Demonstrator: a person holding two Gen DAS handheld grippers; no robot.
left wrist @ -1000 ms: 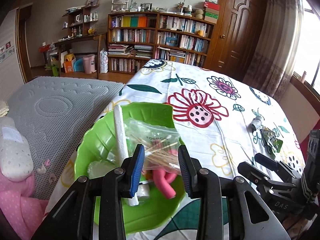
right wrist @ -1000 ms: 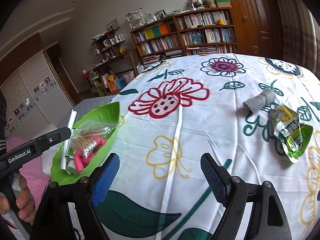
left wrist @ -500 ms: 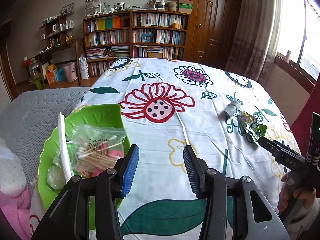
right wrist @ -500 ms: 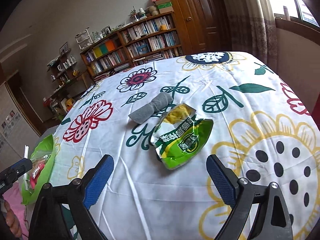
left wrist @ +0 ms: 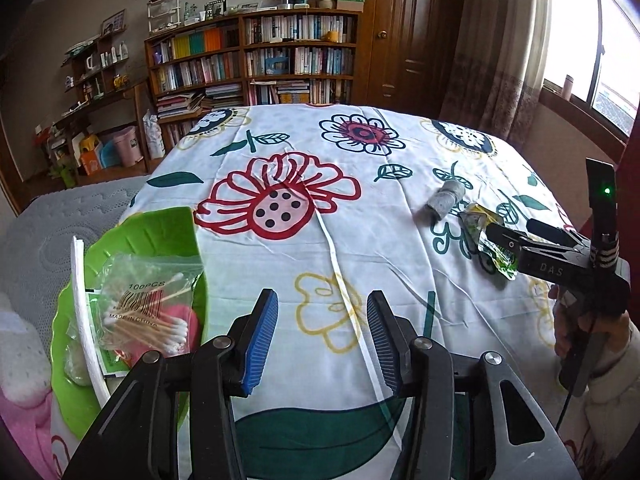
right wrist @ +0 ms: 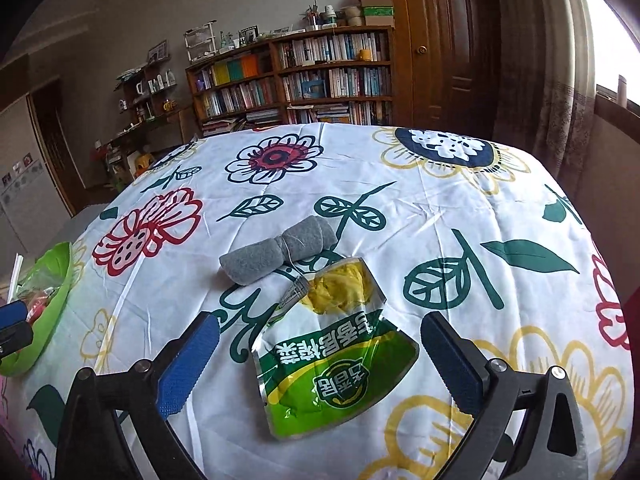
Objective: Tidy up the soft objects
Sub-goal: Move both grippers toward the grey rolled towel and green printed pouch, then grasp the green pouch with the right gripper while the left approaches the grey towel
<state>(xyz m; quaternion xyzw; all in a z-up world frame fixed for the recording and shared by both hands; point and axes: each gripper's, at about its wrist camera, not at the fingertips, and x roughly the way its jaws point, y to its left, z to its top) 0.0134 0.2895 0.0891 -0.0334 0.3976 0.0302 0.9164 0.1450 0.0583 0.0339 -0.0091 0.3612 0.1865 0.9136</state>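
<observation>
The right tongs (right wrist: 316, 364) hang spread and empty over the green packet (right wrist: 336, 364) on the surface (right wrist: 460, 184), grey roll (right wrist: 276, 254) just beyond, so pinching the packet and carrying it to the green dish (left wrist: 136, 240) beside the spread, empty left tongs (left wrist: 322, 340) looks next.

Left claw (left wrist: 318, 332) parted and empty, right claw (right wrist: 320, 364) spread wide, empty

Cotton swab bag (left wrist: 148, 312), at 9 o'clock in the left wrist view: "100PCS", barcode, "MADE IN CHINA". Right gripper (left wrist: 496, 236) body, at 3 o'clock: "DAS". Green packet (right wrist: 332, 364): printed characters, illegible.
</observation>
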